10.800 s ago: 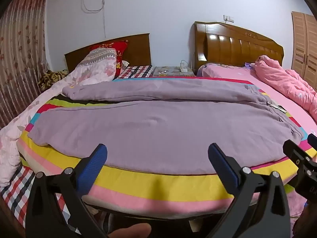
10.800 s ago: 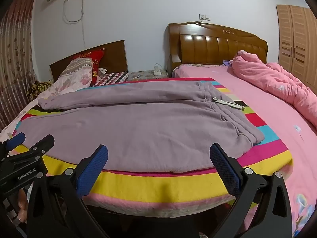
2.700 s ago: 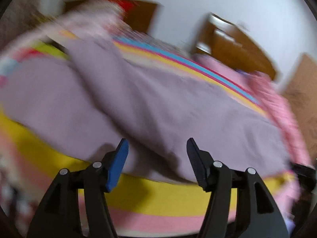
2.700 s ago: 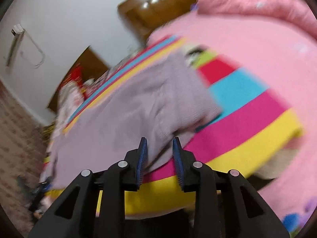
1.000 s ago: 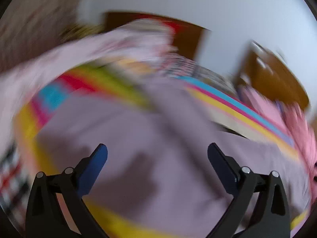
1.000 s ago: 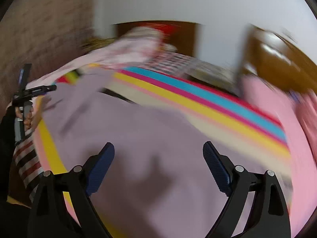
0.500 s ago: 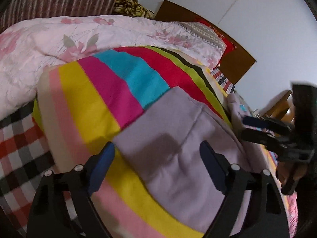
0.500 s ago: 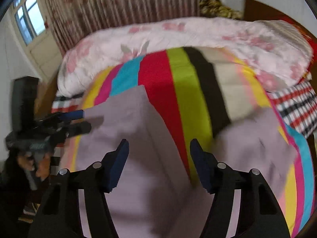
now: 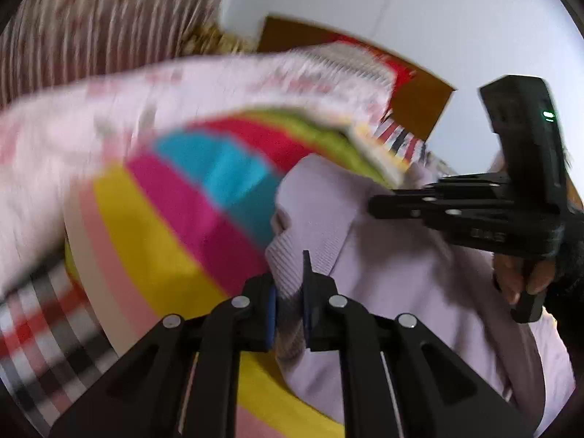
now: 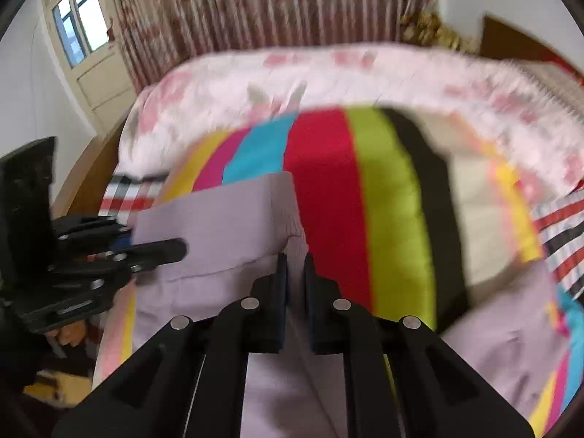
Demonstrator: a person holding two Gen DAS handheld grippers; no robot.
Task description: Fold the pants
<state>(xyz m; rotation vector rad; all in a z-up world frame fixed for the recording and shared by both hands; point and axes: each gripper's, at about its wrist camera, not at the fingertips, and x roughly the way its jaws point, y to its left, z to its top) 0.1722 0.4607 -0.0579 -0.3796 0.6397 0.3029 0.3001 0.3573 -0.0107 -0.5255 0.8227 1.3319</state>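
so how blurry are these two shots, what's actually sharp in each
Left wrist view: the left tool and the pants cuff it grips are fairly sharp; the floral quilt and striped blanket smear with motion. Right wrist view: the right tool is crisp, the bedding behind it streaked, the fisheye bending the curtain.

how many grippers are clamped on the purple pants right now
2. The left gripper pinches the pants at the ribbed cuff corner near the bed's edge. The right gripper pinches the cuff's other corner, beside the red stripe of the striped blanket.
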